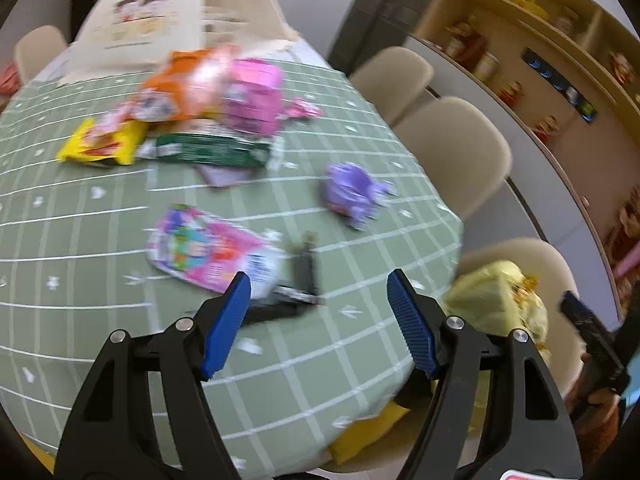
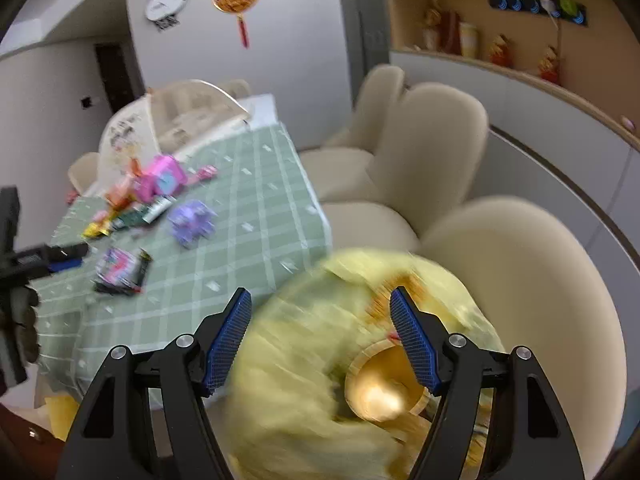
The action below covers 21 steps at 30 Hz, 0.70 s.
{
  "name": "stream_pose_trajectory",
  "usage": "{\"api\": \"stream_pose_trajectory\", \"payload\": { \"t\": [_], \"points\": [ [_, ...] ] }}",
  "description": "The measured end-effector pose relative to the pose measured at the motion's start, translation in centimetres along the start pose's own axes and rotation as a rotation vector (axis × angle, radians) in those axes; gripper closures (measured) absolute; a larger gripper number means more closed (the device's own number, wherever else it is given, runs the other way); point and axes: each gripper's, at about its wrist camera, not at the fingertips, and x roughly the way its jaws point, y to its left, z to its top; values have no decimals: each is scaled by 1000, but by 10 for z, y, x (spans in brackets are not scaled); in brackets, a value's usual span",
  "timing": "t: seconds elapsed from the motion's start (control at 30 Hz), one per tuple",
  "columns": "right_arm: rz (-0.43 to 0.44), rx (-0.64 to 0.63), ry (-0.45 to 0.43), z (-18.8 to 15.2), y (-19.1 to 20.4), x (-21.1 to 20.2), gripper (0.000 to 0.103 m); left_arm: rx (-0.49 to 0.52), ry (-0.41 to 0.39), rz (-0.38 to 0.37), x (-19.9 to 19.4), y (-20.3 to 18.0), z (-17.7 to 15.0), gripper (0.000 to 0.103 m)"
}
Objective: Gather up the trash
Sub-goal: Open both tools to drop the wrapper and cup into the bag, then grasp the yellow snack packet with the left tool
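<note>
Wrappers lie scattered on the green checked tablecloth [image 1: 80, 216]. A pink pouch [image 1: 208, 250] and a black wrapper [image 1: 298, 280] lie just ahead of my left gripper [image 1: 318, 300], which is open and empty above the table. A purple wrapper [image 1: 352, 192] lies further right; a pink box [image 1: 252, 96], an orange bag [image 1: 184, 80], a yellow packet [image 1: 104, 142] and a green packet [image 1: 208, 150] lie at the back. My right gripper [image 2: 320, 320] is open above a yellow trash bag [image 2: 304, 368] on a chair; a gold round object [image 2: 380, 388] shows inside.
Beige chairs [image 1: 452, 152] line the table's right side. A curved white counter with shelves [image 1: 520, 64] runs behind them. A large paper bag [image 1: 148, 12] stands at the table's far end. The left gripper shows at the left edge of the right wrist view [image 2: 24, 264].
</note>
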Motion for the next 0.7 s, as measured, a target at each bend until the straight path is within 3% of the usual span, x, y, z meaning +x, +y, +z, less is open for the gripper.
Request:
{"api": "stream_pose_trajectory", "payload": {
  "t": [0.17, 0.3, 0.5, 0.7],
  "points": [
    [86, -55, 15, 14, 52, 22, 35, -114, -25, 77, -7, 62, 7, 36],
    [142, -103, 48, 13, 98, 51, 35, -144, -39, 114, -10, 102, 15, 36],
    [160, -125, 92, 17, 149, 86, 35, -59, -27, 127, 3, 155, 43, 36],
    [78, -109, 132, 34, 182, 115, 35, 29, -16, 95, 26, 210, 98, 36]
  ]
}}
